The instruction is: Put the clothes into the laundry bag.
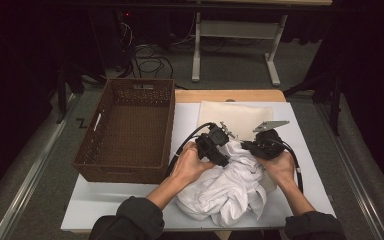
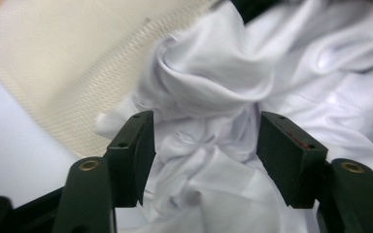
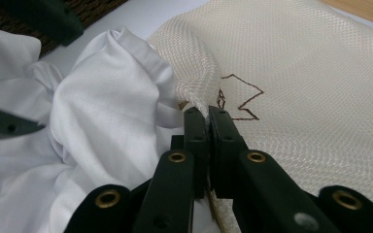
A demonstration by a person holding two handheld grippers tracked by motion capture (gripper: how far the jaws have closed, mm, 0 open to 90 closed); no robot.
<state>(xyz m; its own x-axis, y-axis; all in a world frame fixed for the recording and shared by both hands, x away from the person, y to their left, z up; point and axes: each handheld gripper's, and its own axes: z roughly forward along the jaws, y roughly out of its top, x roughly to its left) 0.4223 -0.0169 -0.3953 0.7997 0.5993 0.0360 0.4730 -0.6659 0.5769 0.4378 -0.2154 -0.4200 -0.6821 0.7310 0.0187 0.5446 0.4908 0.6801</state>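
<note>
- White garment point(image 1: 227, 182) lies bunched at six o'clock from my left tool point(image 2: 206, 145), jaws apart over it.
- Right tool point(image 3: 207, 114) is clamped on the mesh bag point(image 3: 296, 73) edge.

Room light: dim; you work in a lit patch, darkness at 9 and 3 o'clock.
Floor point(image 1: 35, 165): grey carpet.
Rail point(image 1: 27, 175): pale strip on the floor at your 9 o'clock.
Stand point(image 1: 235, 45): white frame at your 12 o'clock.
Cables point(image 1: 147, 60): dark tangle, 11 o'clock.
Table point(image 1: 105, 200): white top, wooden edge at 12 o'clock.
</note>
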